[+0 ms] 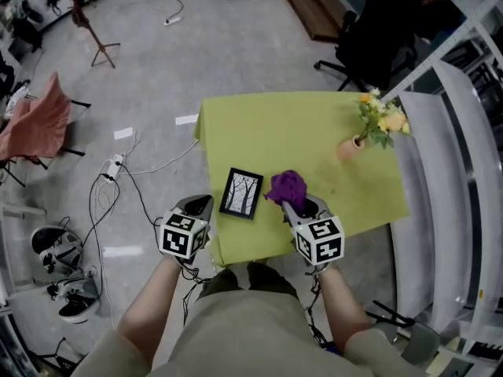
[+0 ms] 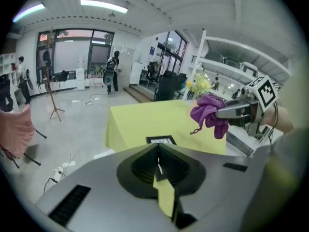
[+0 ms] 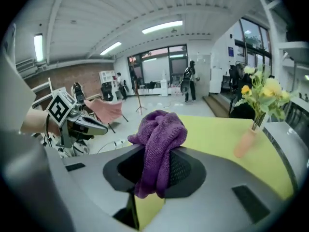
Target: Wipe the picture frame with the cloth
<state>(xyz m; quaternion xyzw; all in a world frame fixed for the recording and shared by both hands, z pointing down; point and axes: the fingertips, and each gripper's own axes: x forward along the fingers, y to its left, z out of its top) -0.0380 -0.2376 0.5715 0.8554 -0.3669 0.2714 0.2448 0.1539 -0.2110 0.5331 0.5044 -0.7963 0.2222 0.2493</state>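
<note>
My right gripper pinches the fuzzy purple cloth, left gripper pressed together; I'd rub the black picture frame softly.

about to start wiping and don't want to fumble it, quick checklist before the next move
1. Purple terry cloth clamped in right hand-held gripper: ok.
2. Black-rimmed picture frame flat and uncovered on yellow-green table: ok.
3. Left hand-held gripper empty, jaws together: ok.
4. Cloth on the frame: not ok, it is off to the frame's side.
5. Peach vase of yellow flowers away from the frame: ok.
6. Frame fixed against sliding: cannot tell.
</note>
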